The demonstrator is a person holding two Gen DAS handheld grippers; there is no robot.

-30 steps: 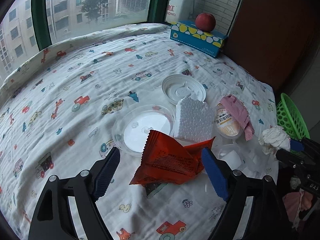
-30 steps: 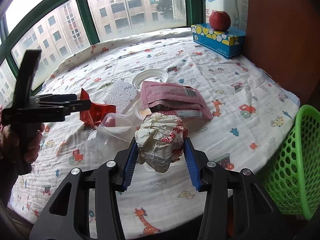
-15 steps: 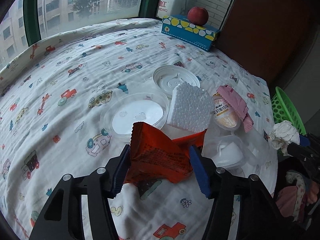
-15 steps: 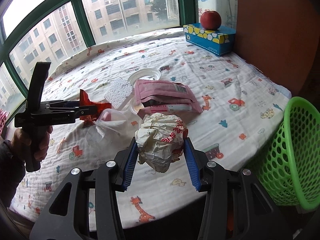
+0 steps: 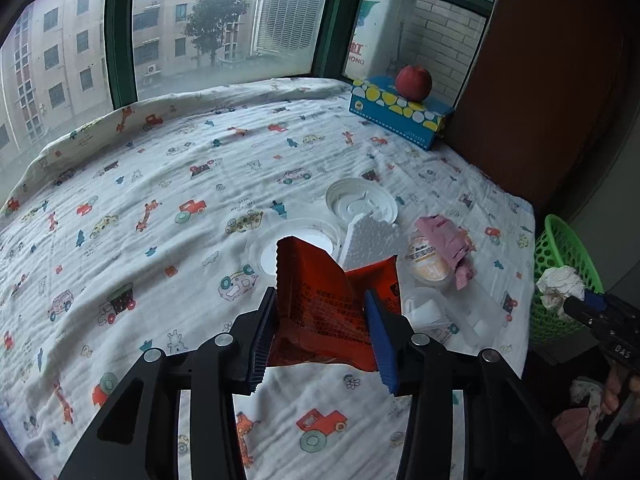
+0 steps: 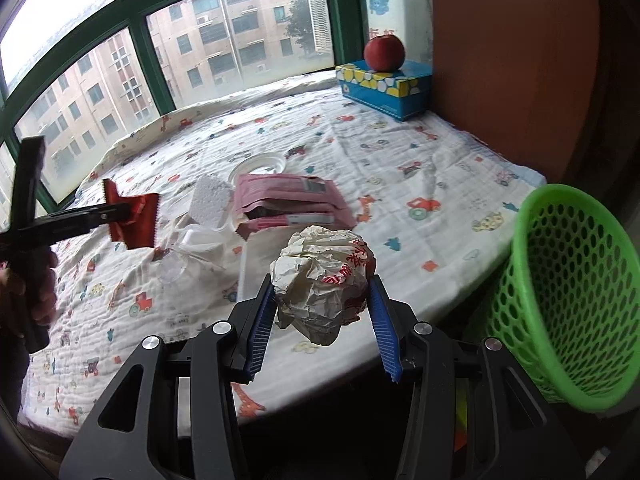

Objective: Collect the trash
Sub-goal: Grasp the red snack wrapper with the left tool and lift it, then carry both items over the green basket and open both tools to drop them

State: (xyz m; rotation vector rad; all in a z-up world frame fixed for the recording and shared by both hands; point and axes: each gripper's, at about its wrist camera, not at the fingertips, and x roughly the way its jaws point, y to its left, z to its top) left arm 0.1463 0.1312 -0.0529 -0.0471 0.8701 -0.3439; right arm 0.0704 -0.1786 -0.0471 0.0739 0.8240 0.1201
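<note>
My left gripper [image 5: 322,320] is clamped on the crinkled red foil snack wrapper [image 5: 334,304], lifted clear of the bed, while my right gripper [image 6: 322,320] squeezes the crumpled white paper ball [image 6: 324,276] near the green mesh plastic basket [image 6: 568,280]. I worry the slick foil could slide out (only its lower part sits between the pads) or the ball miss the rim. Cartoon-print white quilt [image 5: 160,184], windows behind.
</note>
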